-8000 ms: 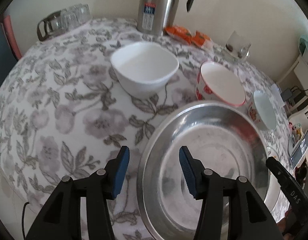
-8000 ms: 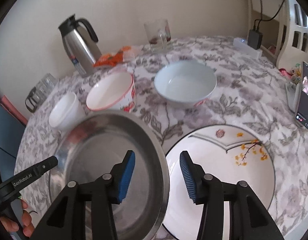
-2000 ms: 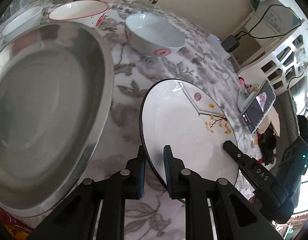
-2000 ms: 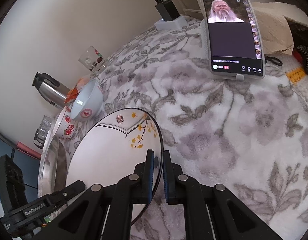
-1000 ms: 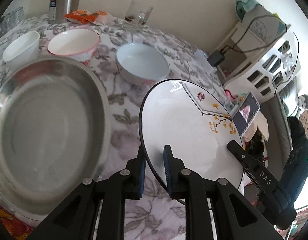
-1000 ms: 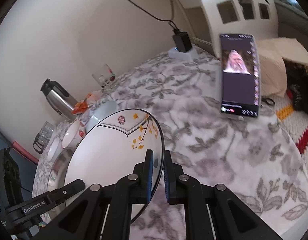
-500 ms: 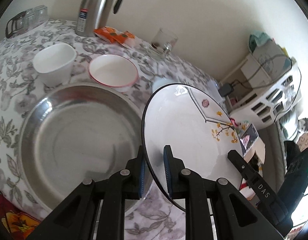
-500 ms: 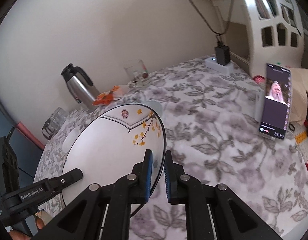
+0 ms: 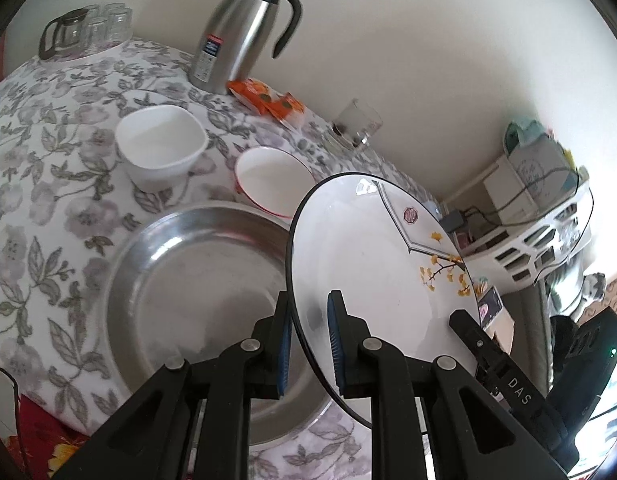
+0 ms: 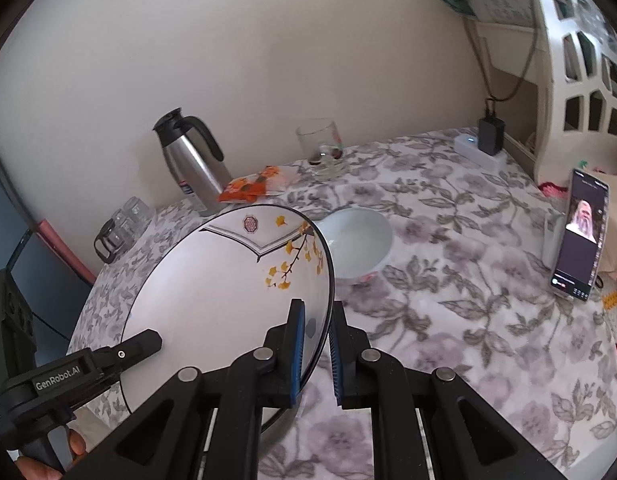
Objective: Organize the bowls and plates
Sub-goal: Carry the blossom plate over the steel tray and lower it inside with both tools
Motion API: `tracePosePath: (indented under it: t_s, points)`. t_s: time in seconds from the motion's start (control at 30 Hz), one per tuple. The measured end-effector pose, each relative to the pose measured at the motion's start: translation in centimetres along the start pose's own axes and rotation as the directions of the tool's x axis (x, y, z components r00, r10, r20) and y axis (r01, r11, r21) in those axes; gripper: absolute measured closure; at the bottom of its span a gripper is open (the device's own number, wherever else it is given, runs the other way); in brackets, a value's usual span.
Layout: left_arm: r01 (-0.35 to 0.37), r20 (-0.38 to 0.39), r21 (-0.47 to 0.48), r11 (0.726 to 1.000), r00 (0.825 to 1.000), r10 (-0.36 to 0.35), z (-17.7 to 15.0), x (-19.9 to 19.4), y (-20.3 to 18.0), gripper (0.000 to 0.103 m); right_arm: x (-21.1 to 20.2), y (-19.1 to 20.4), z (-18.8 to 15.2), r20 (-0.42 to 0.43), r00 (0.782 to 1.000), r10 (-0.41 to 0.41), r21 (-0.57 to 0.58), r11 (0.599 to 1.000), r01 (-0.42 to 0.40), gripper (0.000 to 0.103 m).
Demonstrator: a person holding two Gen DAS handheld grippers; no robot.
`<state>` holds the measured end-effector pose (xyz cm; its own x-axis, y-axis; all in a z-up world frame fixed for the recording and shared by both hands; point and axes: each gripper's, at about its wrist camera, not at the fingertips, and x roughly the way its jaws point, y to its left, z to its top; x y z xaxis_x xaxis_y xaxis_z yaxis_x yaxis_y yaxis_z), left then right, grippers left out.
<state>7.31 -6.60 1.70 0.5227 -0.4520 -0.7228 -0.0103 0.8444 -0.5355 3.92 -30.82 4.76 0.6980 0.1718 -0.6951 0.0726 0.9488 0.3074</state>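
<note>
With the left tool (image 9: 308, 344) and right tool (image 10: 316, 354) each clamped on opposite rims of the plate (image 9: 372, 264), we judge it stiff, slippery, breakable

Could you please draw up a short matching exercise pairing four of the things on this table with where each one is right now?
Things:
1. flowered plate
2. steel basin
3. thermos jug
4. phone

Places:
A. propped upright near the table's right edge
B. flat on the tablecloth under the raised plate's edge
C. at the back by the wall, beside the orange packets
D. clamped by both grippers, off the table

Pairs: 1-D, 2-B, 3-C, 4-A
</note>
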Motion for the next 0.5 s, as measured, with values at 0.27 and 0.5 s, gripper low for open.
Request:
tracePosePath:
  t_s: [0.27, 0.5]
  points:
    - [0.012, 0.017, -0.055, 0.998, 1.000, -0.011, 1.2, -1.6, 3.6, 0.085, 0.9, 3.9, 0.0, -0.013, 1.000, 0.002, -0.029, 1.000, -0.003, 0.090]
    - [0.021, 0.039, -0.102, 0.995, 0.999, -0.017, 2.1, -2.9, 6.4, 0.085, 2.0, 6.9, -0.7, -0.035, 0.999, -0.002, -0.046, 0.999, 0.000, 0.090]
